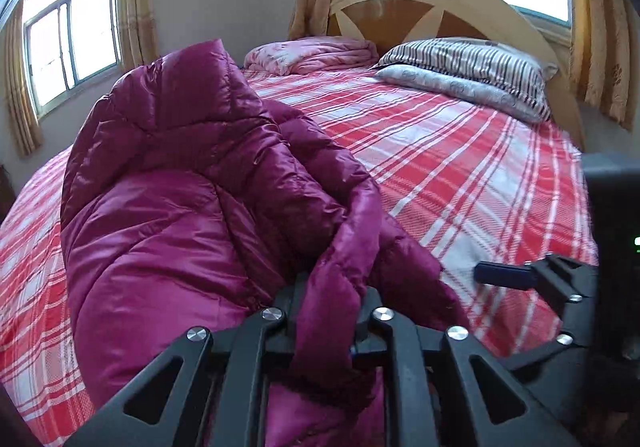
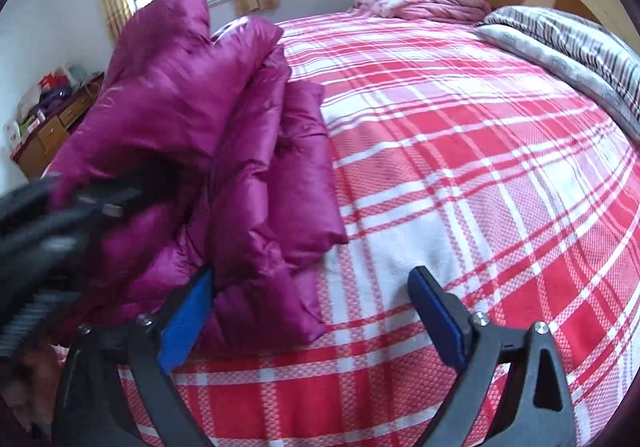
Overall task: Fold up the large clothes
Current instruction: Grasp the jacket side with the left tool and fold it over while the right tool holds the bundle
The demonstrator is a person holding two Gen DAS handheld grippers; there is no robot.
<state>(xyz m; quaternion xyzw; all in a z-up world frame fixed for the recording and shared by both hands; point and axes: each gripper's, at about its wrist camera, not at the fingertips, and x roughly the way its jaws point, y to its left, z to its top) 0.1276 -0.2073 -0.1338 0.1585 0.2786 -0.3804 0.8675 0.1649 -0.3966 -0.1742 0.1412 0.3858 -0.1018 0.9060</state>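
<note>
A magenta puffer jacket (image 1: 180,187) lies bunched on the left half of the red plaid bed sheet (image 1: 460,167). Part of the jacket is lifted into a tall fold. My left gripper (image 1: 334,299) is shut on a thick fold of the jacket's edge, and fabric hides its pads. In the right wrist view the jacket (image 2: 208,119) fills the left side. My right gripper (image 2: 312,315) stands open just above the sheet, and its left blue pad (image 2: 188,319) sits against the jacket's near edge. Nothing is between its fingers. The left gripper (image 2: 80,207) shows there only as a dark blur.
A folded pink quilt (image 1: 312,55) and striped pillows (image 1: 472,67) sit at the wooden headboard (image 1: 400,3). Curtained windows (image 1: 72,43) line the walls. A cluttered wooden dresser (image 2: 52,123) stands beyond the bed's left side. Bare sheet (image 2: 460,187) stretches right of the jacket.
</note>
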